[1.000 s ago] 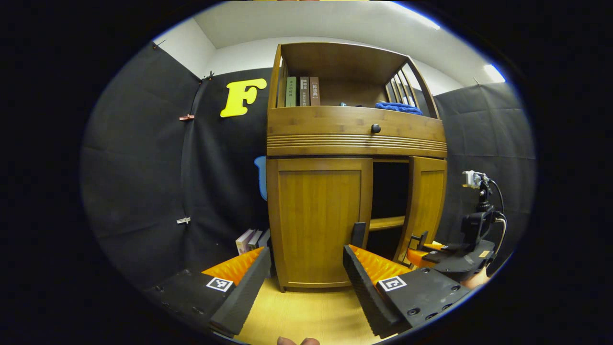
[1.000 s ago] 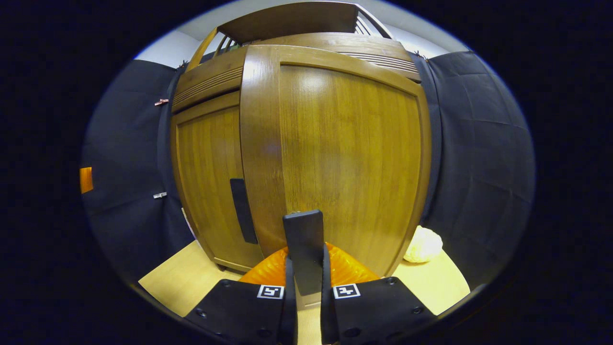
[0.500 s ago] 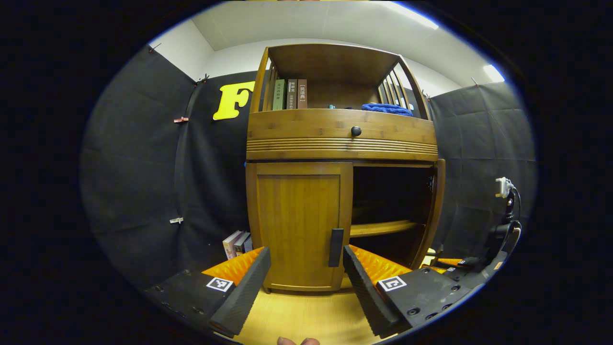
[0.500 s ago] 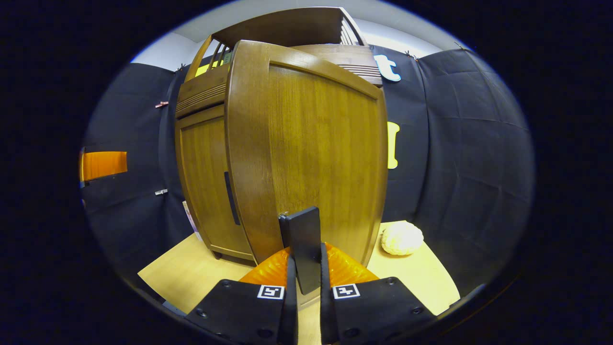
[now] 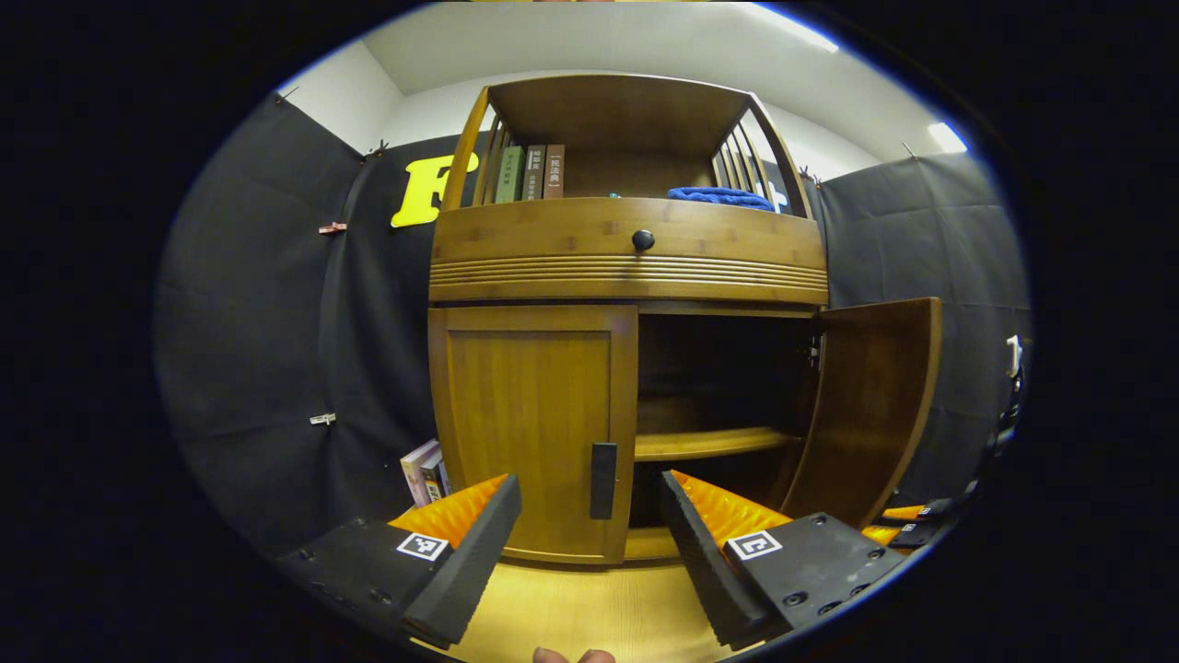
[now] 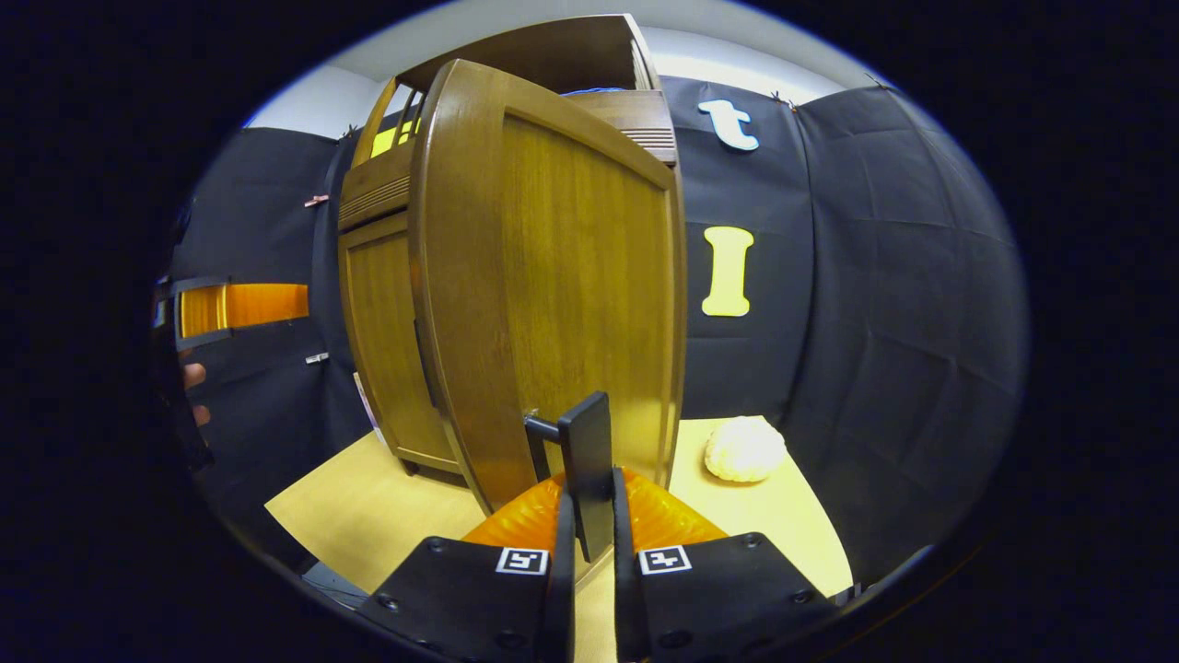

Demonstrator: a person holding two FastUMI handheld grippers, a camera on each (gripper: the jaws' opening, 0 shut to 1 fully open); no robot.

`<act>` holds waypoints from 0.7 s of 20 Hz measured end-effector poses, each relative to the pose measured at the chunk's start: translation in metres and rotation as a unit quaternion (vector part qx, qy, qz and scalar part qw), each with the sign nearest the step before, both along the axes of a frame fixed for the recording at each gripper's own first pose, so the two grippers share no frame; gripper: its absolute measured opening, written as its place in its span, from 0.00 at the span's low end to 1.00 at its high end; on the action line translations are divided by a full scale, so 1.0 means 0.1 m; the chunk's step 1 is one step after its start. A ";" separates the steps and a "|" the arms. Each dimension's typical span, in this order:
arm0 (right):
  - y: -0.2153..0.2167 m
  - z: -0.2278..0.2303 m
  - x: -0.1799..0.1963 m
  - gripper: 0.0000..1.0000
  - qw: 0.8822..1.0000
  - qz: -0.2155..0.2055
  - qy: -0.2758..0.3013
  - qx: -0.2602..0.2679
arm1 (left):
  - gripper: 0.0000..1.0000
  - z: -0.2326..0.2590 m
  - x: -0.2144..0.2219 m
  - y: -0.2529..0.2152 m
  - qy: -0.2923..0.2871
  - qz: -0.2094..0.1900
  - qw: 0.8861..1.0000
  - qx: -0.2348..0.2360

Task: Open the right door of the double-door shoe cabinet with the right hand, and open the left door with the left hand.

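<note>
The wooden shoe cabinet stands ahead in the left gripper view. Its left door is closed, with a dark vertical handle at its right edge. My left gripper is open, a short way in front of that handle. The right door stands swung wide, showing a dark inside with a shelf. In the right gripper view my right gripper is shut on the right door's handle, and the right door angles away from the left door.
Books and a blue cloth sit on the top shelf above a drawer knob. More books lean left of the cabinet. A pale round lump lies on the wooden floor right of the open door.
The right door has swung from partly open to wide open with my right gripper on its handle. My left gripper has lined up with the left door's handle, still open.
</note>
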State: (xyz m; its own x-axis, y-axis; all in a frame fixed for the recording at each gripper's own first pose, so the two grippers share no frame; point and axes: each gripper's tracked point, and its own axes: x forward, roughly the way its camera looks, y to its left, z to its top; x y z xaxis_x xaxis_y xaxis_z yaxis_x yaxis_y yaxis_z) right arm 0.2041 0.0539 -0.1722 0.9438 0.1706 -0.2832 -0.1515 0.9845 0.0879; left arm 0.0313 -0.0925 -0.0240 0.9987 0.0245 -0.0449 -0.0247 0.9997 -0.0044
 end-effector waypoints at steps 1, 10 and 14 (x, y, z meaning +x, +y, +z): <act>0.00 0.00 0.01 0.21 1.000 -0.002 -0.001 0.004 | 0.94 -0.03 0.04 -0.05 0.000 -0.001 1.000 0.000; -0.25 0.07 0.09 0.15 0.999 -0.018 -0.032 -0.030 | 0.94 -0.17 0.45 -0.30 -0.001 -0.001 1.000 0.000; -0.36 0.08 0.14 0.15 0.999 -0.025 -0.037 -0.031 | 0.94 -0.24 0.63 -0.33 0.002 0.005 1.000 -0.008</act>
